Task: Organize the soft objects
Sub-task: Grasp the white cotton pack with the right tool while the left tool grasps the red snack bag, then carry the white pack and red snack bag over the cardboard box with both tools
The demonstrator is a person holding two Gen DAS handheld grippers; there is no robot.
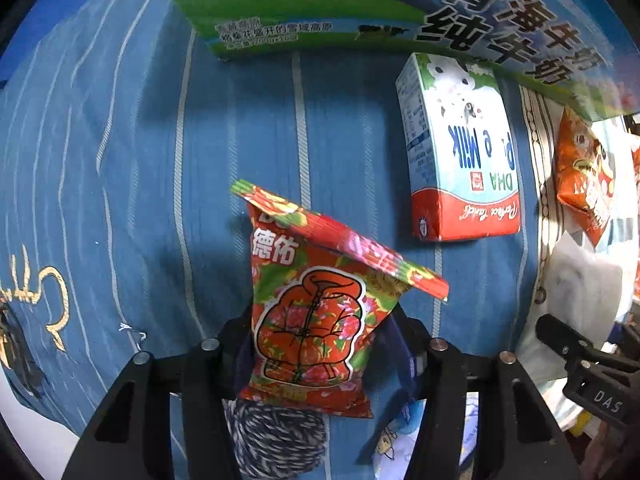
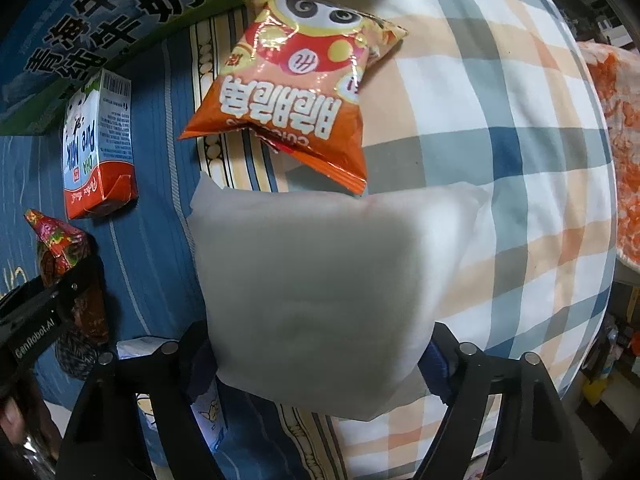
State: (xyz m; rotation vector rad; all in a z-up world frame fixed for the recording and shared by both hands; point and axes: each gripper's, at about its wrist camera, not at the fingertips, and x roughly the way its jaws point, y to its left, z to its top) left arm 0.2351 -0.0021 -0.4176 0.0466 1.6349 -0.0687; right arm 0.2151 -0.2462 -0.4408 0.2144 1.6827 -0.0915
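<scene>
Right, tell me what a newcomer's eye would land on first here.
First, the red floral snack packet clamped in the left gripper above the blue striped sheet. Next, the plain white pillow held by the right gripper, with an orange snack bag lying beyond it on the plaid bedding.

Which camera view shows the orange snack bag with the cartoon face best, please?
The right wrist view: the orange snack bag lies whole, unobstructed beyond the white pillow. The left wrist view catches it only distorted at the right edge.
</scene>
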